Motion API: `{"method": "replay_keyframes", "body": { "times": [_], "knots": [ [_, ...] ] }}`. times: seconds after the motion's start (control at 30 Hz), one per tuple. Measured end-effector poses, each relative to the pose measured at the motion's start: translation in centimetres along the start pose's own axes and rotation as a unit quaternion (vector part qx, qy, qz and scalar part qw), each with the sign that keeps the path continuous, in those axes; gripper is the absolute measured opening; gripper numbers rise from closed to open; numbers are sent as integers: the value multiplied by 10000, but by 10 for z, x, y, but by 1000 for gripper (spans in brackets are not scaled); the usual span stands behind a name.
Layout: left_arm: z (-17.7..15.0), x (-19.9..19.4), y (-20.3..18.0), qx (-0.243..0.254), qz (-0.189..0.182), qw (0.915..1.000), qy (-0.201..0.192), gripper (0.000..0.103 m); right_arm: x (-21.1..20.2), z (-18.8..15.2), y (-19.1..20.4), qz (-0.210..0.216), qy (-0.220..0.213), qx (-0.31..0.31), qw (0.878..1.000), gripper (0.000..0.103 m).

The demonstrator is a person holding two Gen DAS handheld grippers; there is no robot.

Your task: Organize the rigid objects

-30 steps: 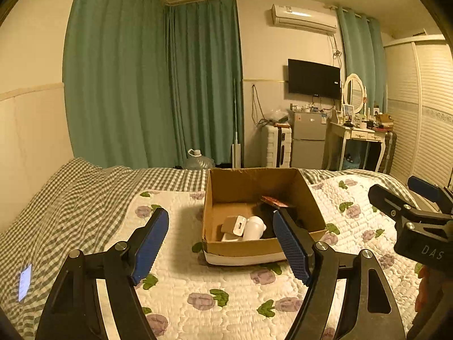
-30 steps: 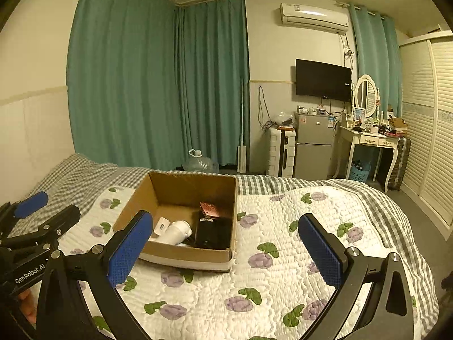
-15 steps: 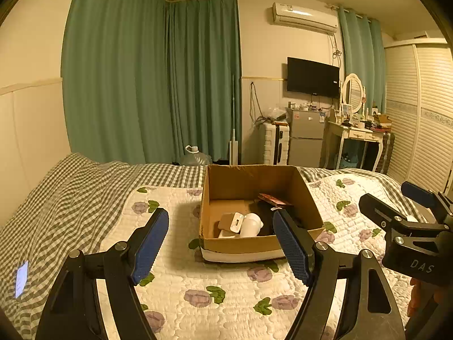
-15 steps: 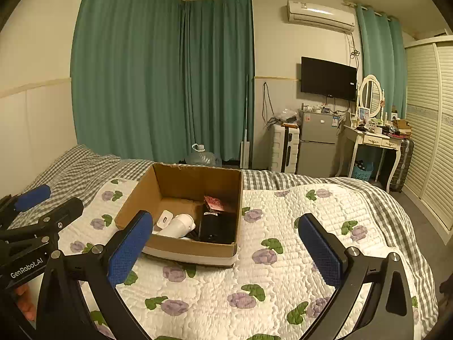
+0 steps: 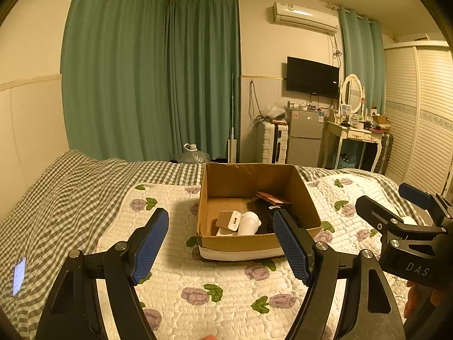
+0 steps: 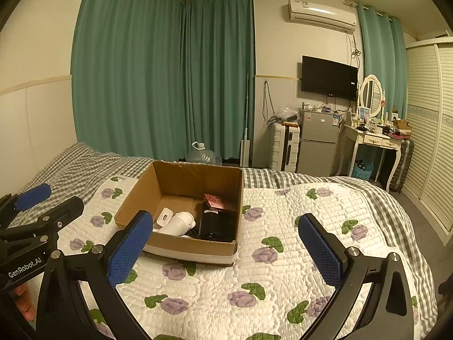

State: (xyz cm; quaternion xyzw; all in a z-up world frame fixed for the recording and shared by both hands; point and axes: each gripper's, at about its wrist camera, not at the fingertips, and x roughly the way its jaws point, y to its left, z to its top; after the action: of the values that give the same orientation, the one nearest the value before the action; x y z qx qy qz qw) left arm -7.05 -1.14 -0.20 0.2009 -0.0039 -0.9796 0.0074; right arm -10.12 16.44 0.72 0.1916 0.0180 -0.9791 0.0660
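Observation:
An open cardboard box (image 5: 243,240) (image 6: 195,248) sits on the quilted bed. Inside lie a white cup-like object (image 5: 249,223) (image 6: 181,222), a small white and brown box (image 5: 232,220) (image 6: 165,216), a black item (image 6: 216,222) and a reddish packet (image 5: 273,198) (image 6: 219,200). My left gripper (image 5: 220,243) is open and empty, held above the quilt just before the box. My right gripper (image 6: 226,243) is open and empty, to the right of the left one, also short of the box. Each gripper shows at the edge of the other's view.
The white floral quilt (image 6: 283,269) covers a grey checked bedspread (image 5: 56,198). Beyond the bed stand green curtains (image 5: 155,85), a water jug (image 6: 202,154), a suitcase (image 6: 284,147), a small fridge (image 6: 318,141), a dressing table (image 6: 373,138) and a louvred wardrobe (image 6: 430,130).
Both grippers have risen and drawn back slightly, so the box sits a little lower and farther in both views. Both jaws stay open; the box contents have not moved.

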Motion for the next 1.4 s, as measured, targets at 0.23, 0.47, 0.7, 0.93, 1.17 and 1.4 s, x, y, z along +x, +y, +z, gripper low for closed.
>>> {"method": "replay_keyframes", "body": {
  "times": [0.23, 0.47, 0.7, 0.93, 1.17, 1.4],
  "knots": [
    [0, -1, -1, 0, -1, 10000, -12, 79, 1, -2, 1, 6, 25, 12, 10000, 103],
    [0, -1, -1, -11, -2, 10000, 7, 79, 0, -2, 0, 8, 32, 19, 10000, 103],
    [1, -1, 0, -13, 2, 10000, 7, 79, 1, -3, 0, 21, 44, 25, 10000, 103],
    [0, -1, 0, -9, 5, 10000, 11, 79, 1, -3, 0, 30, 53, 30, 10000, 103],
    [0, -1, 0, -7, 8, 10000, 12, 79, 2, -4, 2, 27, 78, 49, 10000, 103],
    [0, -1, 0, -2, 8, 10000, 12, 79, 2, -4, 3, 32, 88, 50, 9999, 103]
  ]
}}
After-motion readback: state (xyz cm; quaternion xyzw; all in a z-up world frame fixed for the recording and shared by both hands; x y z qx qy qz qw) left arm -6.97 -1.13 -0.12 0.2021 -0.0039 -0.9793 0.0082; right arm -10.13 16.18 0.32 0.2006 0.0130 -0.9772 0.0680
